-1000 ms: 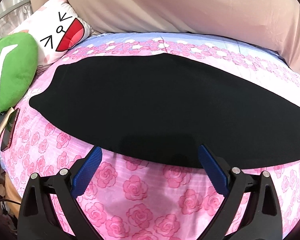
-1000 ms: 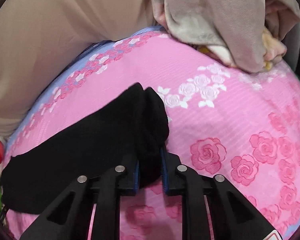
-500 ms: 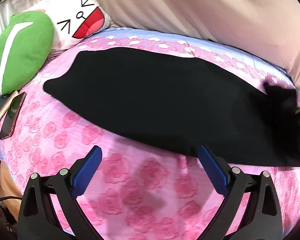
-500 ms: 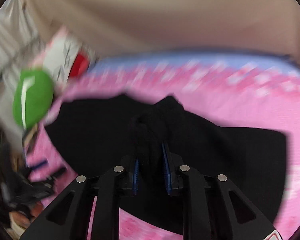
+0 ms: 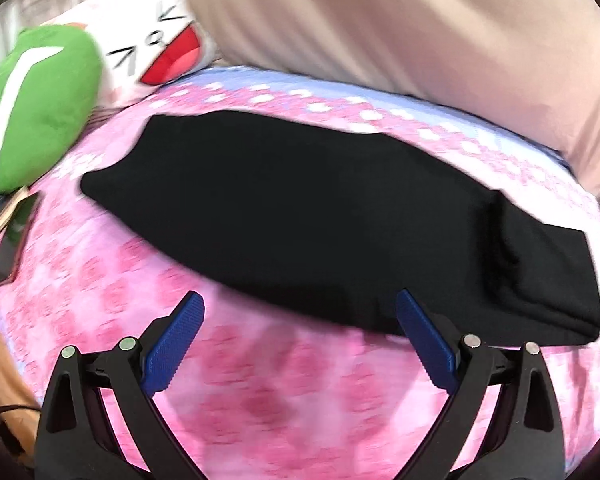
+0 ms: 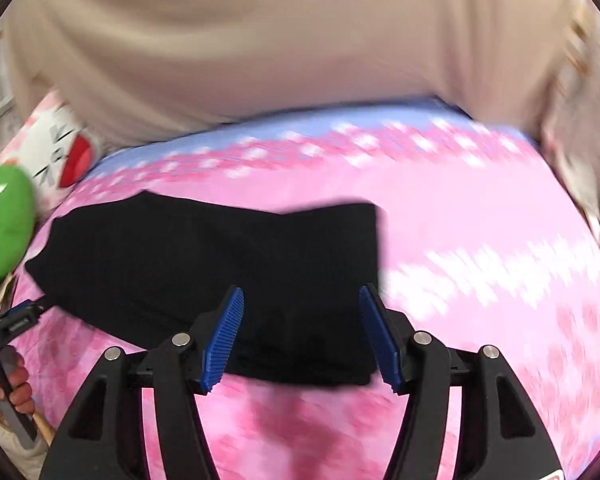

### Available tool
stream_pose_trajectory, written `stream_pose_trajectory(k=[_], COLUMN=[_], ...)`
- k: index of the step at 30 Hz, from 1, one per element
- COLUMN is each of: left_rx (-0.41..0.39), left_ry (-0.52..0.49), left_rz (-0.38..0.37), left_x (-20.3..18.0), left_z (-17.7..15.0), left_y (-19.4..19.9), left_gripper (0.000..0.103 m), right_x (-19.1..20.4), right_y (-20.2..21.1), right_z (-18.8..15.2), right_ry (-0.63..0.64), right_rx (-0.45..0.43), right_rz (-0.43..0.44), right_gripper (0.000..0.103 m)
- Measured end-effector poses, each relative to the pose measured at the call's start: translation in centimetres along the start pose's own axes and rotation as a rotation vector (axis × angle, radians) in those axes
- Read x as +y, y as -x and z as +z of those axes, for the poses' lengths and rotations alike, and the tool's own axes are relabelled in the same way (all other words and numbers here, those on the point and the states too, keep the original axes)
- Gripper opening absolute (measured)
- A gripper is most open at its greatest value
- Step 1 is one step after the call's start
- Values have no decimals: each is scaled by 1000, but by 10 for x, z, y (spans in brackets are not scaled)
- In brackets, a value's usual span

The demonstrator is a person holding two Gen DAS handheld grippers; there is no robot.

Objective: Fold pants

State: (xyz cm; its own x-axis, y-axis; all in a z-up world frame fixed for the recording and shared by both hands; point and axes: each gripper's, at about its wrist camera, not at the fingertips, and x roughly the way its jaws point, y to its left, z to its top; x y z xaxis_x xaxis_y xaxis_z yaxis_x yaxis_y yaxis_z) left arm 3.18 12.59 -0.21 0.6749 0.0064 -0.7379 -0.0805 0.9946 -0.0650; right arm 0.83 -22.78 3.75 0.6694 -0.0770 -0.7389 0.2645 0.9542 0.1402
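Observation:
Black pants (image 5: 300, 216) lie flat on the pink rose bedsheet (image 5: 292, 392), with their right end folded back over the rest as a doubled layer (image 5: 540, 272). They also show in the right wrist view (image 6: 220, 272). My left gripper (image 5: 300, 336) is open and empty, just short of the pants' near edge. My right gripper (image 6: 300, 336) is open and empty, its blue pads over the near edge of the folded end. The left gripper (image 6: 16, 320) shows at the far left of the right wrist view.
A green cushion (image 5: 32, 108) and a white cartoon-face pillow (image 5: 156, 44) lie at the left end of the bed. A phone (image 5: 8, 236) lies near the green cushion. A beige cover (image 5: 400, 28) rises behind the bed. Both views are motion-blurred.
My right gripper carried the pants' end leftward over the rest, then opened and let it go. The left gripper drew back from the pants' edge and stayed open.

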Motion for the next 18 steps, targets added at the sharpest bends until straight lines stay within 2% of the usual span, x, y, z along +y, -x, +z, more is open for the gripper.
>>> stream_pose_trajectory(k=[4,7,9,10,11,12,13,14,15,16,18], left_rx=[60,136,192,226,253,262,221,186,189,173,121], left_ry=[-40,-46,-42,-34,-29,-33,-57,-108,-128,-121,-110], left_rz=[-188,-342,-359,-393,-399,-370,-327,-290,-271,-287,-325], left_x=[-49,-89,-106,-117,-124,-131,-137,-147,-154,-155,-150], left_z=[13,20,21,22,22,21,22,22,22,28,42], left_y=[-8,-26,-42,-55,-65,-71,-69,-67,-64,-58,-38], left_gripper=[95,95,94,94,88,87,64,27,26,13,13], right_x=[-32,-34,-30,-30,-30,-33,-36,-39,-43,-46,-47], right_y=[-11,-7,-5,-3,-6,-8,-10,-12,-11,-10,-6], right_z=[-17,-33,-42,-46,-49,-53,-55,-58,-61,-62,-60], right_ry=[-102,-82,-42,-32,-25,-30,-41,-55,-68,-75,-77], right_rx=[29,26,22,24,34,48,56,61,65,61,46], right_rz=[-31,-28,-8,-14,-21,-28,-30,-27,-16,-14,-8], right_gripper=[59,59,59,59,59,59,59,60,60,60,60])
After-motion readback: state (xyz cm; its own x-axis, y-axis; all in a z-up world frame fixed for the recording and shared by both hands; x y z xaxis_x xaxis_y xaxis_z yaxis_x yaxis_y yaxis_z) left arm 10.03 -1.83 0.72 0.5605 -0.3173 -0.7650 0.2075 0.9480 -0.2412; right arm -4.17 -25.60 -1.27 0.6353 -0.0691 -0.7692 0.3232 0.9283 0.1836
